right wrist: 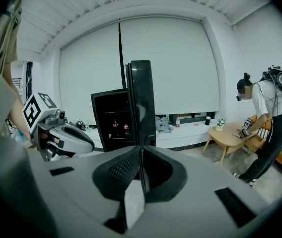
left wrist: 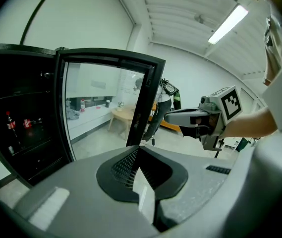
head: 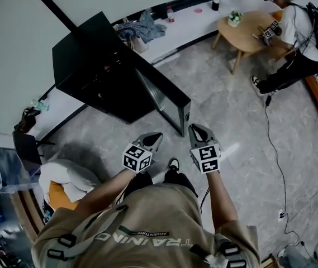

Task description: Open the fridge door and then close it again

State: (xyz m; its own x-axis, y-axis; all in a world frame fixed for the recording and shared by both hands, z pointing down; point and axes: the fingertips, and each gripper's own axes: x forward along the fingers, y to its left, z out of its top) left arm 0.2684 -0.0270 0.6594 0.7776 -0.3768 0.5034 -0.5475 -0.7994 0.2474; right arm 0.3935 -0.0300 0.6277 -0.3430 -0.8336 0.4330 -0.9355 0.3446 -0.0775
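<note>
Grey stone-patterned floor, a long white ledge and a small wooden table.

The floor point(head: 231, 110) bears the black fridge point(head: 91, 66) at the left, its door swung open, and a thin black cable point(head: 275, 161) trails across it on the right. The white ledge point(head: 186, 22) along the far wall carries a heap of cloth point(head: 145, 29), a small bottle point(head: 171, 14), a pink thing point(head: 198, 10) and a dark cup point(head: 215, 4). The wooden table point(head: 251, 35) stands on the floor at the far right, a small potted plant point(head: 235, 18) on its top.
</note>
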